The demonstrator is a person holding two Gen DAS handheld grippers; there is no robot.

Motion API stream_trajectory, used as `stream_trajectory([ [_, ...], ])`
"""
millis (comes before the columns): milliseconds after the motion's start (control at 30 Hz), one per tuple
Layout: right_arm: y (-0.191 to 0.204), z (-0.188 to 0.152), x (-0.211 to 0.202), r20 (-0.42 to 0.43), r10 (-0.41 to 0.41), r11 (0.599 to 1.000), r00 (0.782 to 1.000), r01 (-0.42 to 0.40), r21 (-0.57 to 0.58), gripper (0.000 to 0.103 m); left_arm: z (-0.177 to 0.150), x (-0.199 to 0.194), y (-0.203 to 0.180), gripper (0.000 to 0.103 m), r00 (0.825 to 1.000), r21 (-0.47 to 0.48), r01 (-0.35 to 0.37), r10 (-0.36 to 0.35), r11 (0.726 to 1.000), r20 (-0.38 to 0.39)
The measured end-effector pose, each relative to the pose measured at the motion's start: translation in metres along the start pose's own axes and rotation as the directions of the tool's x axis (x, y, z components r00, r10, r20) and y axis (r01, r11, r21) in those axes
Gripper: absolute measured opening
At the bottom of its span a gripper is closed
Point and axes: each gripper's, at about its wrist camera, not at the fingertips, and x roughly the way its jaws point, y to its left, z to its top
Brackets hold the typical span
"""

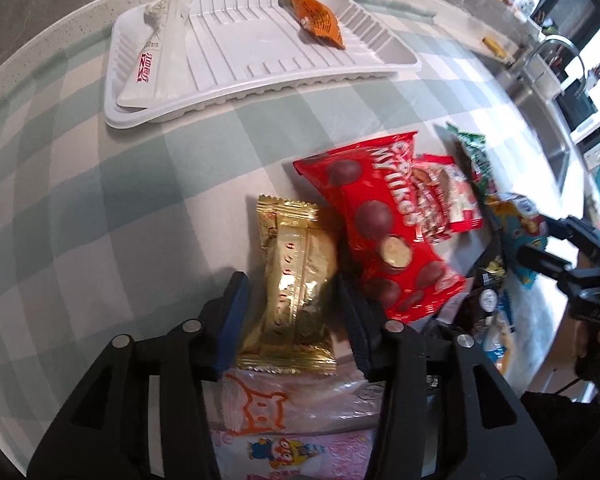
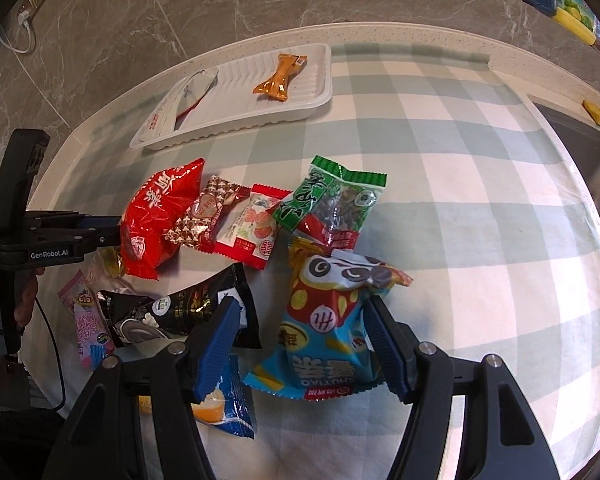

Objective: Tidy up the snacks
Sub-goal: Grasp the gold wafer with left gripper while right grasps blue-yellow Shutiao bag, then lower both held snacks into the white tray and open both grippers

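left gripper (image 1: 291,320): jaws parted astride gold packet (image 1: 295,276) | right gripper (image 2: 300,344): jaws wide around blue snack bag (image 2: 324,332), no grip | advice: pinch mid-pack, lift toward tray (image 1: 259,80)

Gold wrapper (image 1: 295,280), red bag (image 1: 384,224), white tray (image 1: 235,60), green-checked cloth (image 1: 99,200).

A white ribbed tray (image 2: 235,120) is set at the far edge of the checked cloth, with an orange packet (image 2: 277,80) and a white sachet (image 2: 187,98) laid inside. The other snack packets (image 2: 259,240) are scattered in a loose, partly overlapping heap just in front of the tray.
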Motion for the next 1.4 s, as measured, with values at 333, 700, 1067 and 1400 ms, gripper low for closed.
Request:
stream_trajectory([
  [333,-0.002,0.001,0.006,-0.016,-0.011,1.0,1.0,0.011,-0.004,0.067,0.001,0.006,-0.012,0.044,0.998,0.08,-0.054,0.053,0.995,0.022],
  [700,-0.016,0.001,0.004,-0.013,0.013,0.999,1.0,-0.013,0.044,0.038,-0.008,-0.001,0.003,0.029,0.998,0.016,0.026,-0.027,1.0,0.06],
  [1067,-0.023,0.006,-0.018,0.042,0.116,0.985,0.992,-0.12,0.123,0.037,-0.009,-0.032,0.026,0.029,0.991,-0.066,0.083,-0.076,0.994,0.111],
  [1400,-0.021,0.028,-0.023,0.072,0.177,0.972,0.981,-0.186,0.145,0.037,0.016,-0.054,0.039,0.029,0.98,-0.096,0.132,-0.115,0.987,0.165],
])
